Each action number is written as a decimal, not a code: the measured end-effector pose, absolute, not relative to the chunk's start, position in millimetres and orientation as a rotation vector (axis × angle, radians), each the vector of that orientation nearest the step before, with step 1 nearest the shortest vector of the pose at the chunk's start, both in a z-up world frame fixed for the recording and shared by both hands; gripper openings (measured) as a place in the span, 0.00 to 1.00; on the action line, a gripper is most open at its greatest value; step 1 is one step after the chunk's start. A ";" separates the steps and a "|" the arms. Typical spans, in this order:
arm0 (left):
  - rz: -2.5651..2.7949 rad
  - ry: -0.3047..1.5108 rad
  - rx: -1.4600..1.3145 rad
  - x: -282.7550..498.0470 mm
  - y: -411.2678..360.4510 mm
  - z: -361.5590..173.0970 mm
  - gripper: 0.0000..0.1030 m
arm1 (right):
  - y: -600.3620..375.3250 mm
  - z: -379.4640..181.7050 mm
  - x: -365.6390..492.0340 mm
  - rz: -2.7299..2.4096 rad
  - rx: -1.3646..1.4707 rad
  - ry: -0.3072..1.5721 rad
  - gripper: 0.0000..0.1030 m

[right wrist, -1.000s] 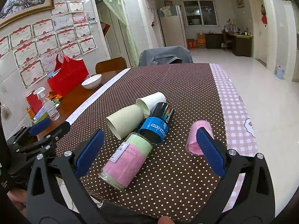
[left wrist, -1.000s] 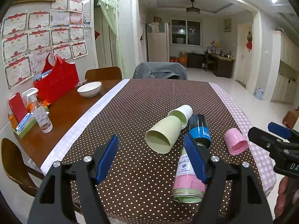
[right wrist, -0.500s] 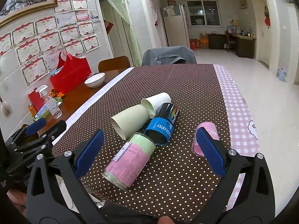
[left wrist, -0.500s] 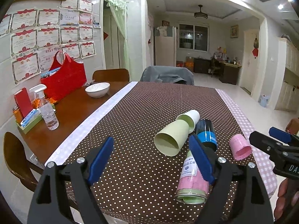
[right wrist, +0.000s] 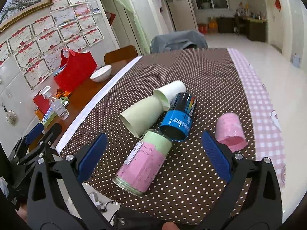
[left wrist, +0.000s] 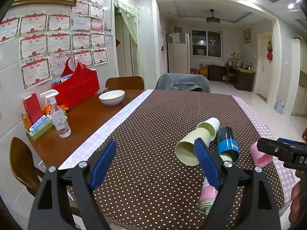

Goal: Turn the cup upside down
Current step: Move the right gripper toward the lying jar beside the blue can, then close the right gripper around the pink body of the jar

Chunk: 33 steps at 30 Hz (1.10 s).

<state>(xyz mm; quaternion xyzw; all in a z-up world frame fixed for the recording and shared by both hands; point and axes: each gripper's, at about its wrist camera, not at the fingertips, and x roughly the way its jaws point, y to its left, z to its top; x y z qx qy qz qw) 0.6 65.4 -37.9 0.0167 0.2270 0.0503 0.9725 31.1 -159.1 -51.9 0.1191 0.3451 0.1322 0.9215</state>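
Several cups lie on their sides on the brown dotted tablecloth point(left wrist: 172, 115). A pale green cup point(left wrist: 191, 147) points its mouth at me, with a white cup point(left wrist: 210, 124) behind it. Beside them lie a black and blue cup point(left wrist: 227, 141), a pink and green labelled cup point(right wrist: 144, 164) and a pink cup point(right wrist: 230, 132). My left gripper point(left wrist: 155, 145) is open above the cloth, left of the pale green cup and holding nothing. My right gripper point(right wrist: 154, 140) is open and held above the labelled cup, apart from it.
On the bare wood at the left stand a white bowl point(left wrist: 111, 97), a red bag point(left wrist: 76, 90) and a spray bottle point(left wrist: 57, 115). Chairs stand at the far end and the left side. The table's near edge lies just under both grippers.
The left gripper has risen and drawn back to the left, so the cups sit further right in its view. The right gripper has shifted a little. Both stay open; no cup has moved.
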 end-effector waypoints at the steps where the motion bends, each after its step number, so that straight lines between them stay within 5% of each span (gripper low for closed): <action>1: 0.095 0.462 0.028 1.8 67.7 -39.5 0.79 | -157.5 -54.3 34.2 0.272 0.251 0.723 0.94; 33: 0.063 0.527 0.006 21.3 92.4 -72.3 0.79 | -138.6 -123.9 87.3 0.277 0.423 1.054 0.94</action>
